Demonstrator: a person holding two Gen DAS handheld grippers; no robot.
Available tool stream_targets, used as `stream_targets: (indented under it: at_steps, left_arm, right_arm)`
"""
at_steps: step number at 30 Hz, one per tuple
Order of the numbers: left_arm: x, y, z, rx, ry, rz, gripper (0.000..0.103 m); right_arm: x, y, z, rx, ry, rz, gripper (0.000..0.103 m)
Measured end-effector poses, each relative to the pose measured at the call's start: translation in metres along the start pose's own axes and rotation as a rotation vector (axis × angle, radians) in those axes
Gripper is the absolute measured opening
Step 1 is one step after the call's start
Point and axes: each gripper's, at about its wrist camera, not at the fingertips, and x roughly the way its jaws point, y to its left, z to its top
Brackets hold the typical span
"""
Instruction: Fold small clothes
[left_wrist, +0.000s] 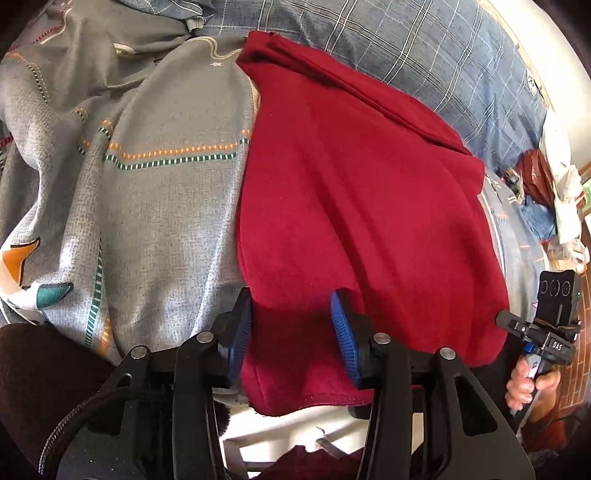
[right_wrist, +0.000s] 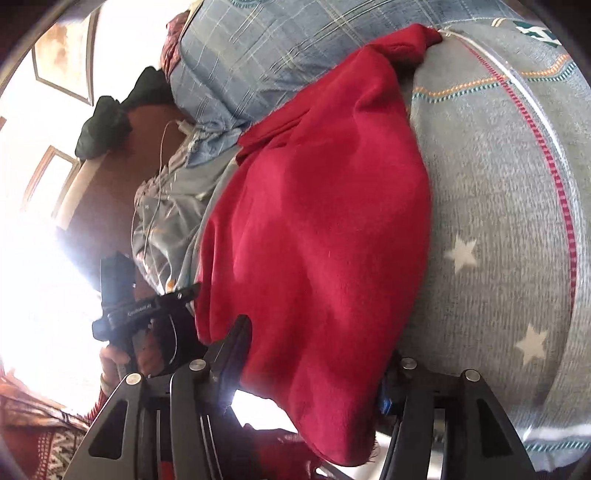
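Red garment (left_wrist: 354, 192) spread mid-frame on the grey patterned bed cover (left_wrist: 162, 206), blue plaid pillow (left_wrist: 406, 48) above; left gripper (left_wrist: 291, 332) and right gripper (right_wrist: 314, 362) jaws apart, near hem lying loose between each pair

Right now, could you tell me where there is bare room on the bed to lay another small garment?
The grey patterned sheet lies bare beside the red garment, up to the blue checked bedding. In the right wrist view, the starred stretch is free too. It is crowded at the near edge, where the left gripper and right gripper straddle the hem.
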Motion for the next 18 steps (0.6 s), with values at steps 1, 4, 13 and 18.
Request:
stream_targets:
  at_steps: [1, 4, 13, 18]
  left_arm:
    - [0.000, -0.001, 0.000, -0.002, 0.001, 0.004, 0.043]
    - [0.002, -0.004, 0.001, 0.011, 0.001, 0.024, 0.043]
    - [0.005, -0.008, 0.001, 0.050, 0.005, 0.056, 0.043]
    - [0.005, -0.008, 0.001, 0.054, 0.006, 0.062, 0.044]
  right_arm:
    - [0.001, 0.001, -0.001, -0.004, -0.001, -0.004, 0.055]
    - [0.003, 0.002, 0.000, 0.004, -0.006, -0.014, 0.055]
    - [0.001, 0.028, 0.007, -0.096, -0.029, -0.197, 0.053]
    - [-0.001, 0.021, 0.005, -0.102, -0.024, -0.224, 0.054]
